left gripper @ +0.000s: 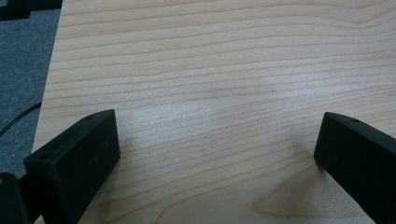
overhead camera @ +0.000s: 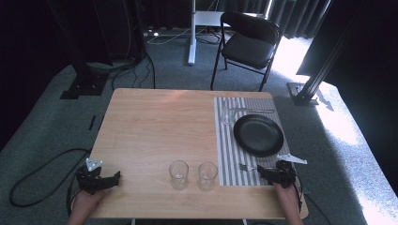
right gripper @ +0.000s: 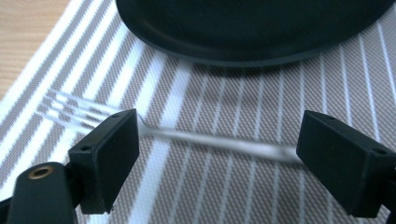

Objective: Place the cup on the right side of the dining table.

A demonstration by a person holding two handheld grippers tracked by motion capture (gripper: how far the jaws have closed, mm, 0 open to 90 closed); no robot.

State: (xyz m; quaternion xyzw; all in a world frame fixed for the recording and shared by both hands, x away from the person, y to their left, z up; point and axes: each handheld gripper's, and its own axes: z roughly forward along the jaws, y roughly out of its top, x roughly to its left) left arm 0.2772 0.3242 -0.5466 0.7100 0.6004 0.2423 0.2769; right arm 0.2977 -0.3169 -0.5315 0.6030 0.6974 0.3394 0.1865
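A clear plastic fork (overhead camera: pixel 245 167) (right gripper: pixel 205 140) lies flat on the striped placemat (overhead camera: pixel 227 150) (right gripper: pixel 210 186), just in front of the black plate (overhead camera: pixel 258 135) (right gripper: pixel 252 28). My right gripper (overhead camera: pixel 261 172) (right gripper: pixel 222 126) hovers low over the fork with its jaws wide apart. The fork's handle runs across the gap between them and the tines stick out past the left jaw; neither pad presses on it. My left gripper (overhead camera: pixel 110 177) (left gripper: pixel 219 123) stands open over bare wood at the table's near left corner, with nothing between its jaws.
Two empty glasses (overhead camera: pixel 179 172) (overhead camera: pixel 207 174) stand side by side near the front edge of the wooden table (overhead camera: pixel 155 126). A third glass (overhead camera: pixel 228 112) and more clear cutlery (overhead camera: pixel 256 110) lie at the placemat's far end. A black chair (overhead camera: pixel 248 44) stands beyond the table.
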